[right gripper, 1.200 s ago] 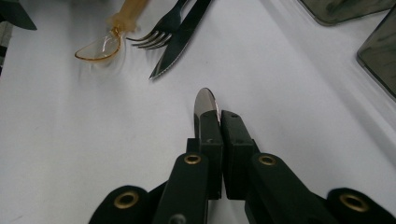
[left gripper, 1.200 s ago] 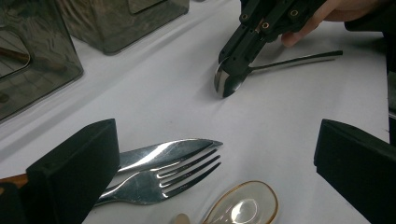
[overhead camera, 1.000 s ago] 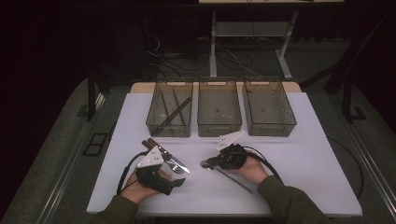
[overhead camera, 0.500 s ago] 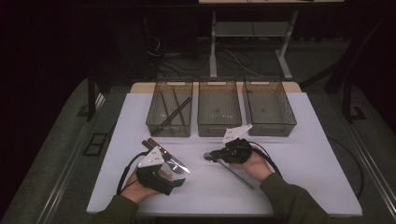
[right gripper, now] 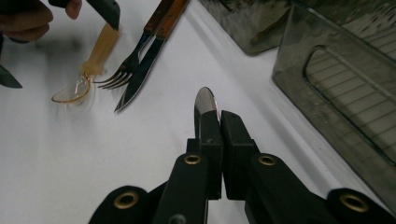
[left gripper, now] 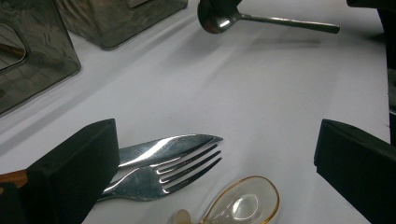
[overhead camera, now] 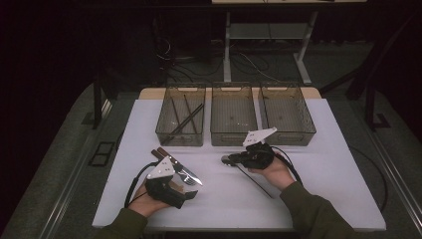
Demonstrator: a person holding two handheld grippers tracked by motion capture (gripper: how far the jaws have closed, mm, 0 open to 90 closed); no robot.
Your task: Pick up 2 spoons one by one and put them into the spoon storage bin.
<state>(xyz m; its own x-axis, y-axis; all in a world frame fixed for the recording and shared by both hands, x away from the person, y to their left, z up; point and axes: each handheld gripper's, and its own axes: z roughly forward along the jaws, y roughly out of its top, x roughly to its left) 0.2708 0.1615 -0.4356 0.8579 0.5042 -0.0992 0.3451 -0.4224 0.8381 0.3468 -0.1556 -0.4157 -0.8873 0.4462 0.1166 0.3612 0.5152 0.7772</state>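
Observation:
My right gripper (overhead camera: 235, 159) (right gripper: 219, 116) is shut on a metal spoon (right gripper: 204, 103), gripping just behind the bowl. It holds the spoon a little above the white table, in front of the middle bin (overhead camera: 234, 115). The spoon's bowl (left gripper: 217, 17) and long handle also appear in the left gripper view. My left gripper (overhead camera: 188, 191) (left gripper: 217, 140) stands wide open near the table's front edge. Between its jaws lie a fork (left gripper: 177, 170), a knife blade (left gripper: 163, 148) and an amber plastic spoon (left gripper: 243, 205), none of them gripped.
Three smoky clear bins stand in a row at the back. The left bin (overhead camera: 180, 122) holds several dark sticks; the right bin (overhead camera: 286, 114) looks bare. The knife and fork have wooden handles (right gripper: 163, 21). White table (overhead camera: 338, 169) stretches to the right of my right hand.
My right gripper has risen with the metal spoon and drifted away from the front edge toward the middle bin. The left gripper has stayed where it was.

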